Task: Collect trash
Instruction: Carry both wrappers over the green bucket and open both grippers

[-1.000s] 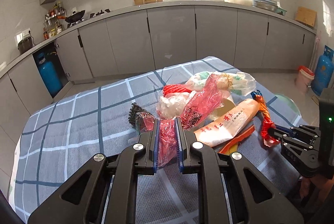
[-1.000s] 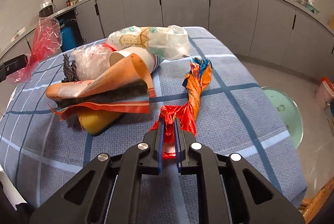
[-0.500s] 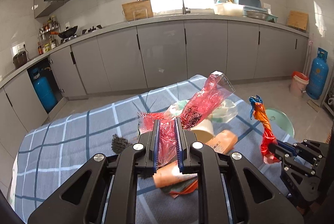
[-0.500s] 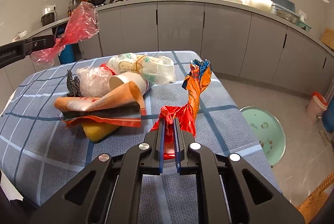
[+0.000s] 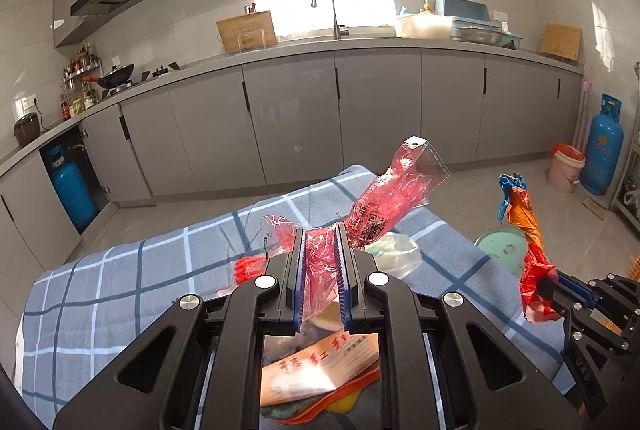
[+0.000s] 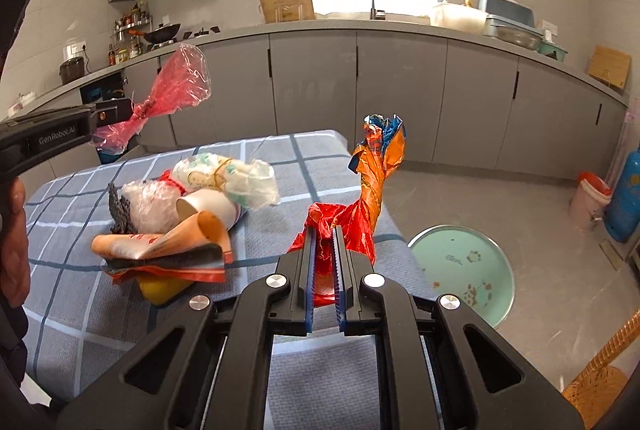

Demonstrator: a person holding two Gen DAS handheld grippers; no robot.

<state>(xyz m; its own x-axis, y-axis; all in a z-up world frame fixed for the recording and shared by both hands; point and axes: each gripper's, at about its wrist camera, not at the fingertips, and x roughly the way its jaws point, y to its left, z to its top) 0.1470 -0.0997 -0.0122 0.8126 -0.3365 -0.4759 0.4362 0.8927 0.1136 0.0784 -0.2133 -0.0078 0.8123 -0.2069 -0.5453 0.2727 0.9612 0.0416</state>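
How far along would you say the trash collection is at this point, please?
Nothing looks binned yet. In hand: the left claw grips a red plastic wrapper, the right claw an orange foil wrapper, both lifted. Left: the paper cup, white bag and orange packet on the table.
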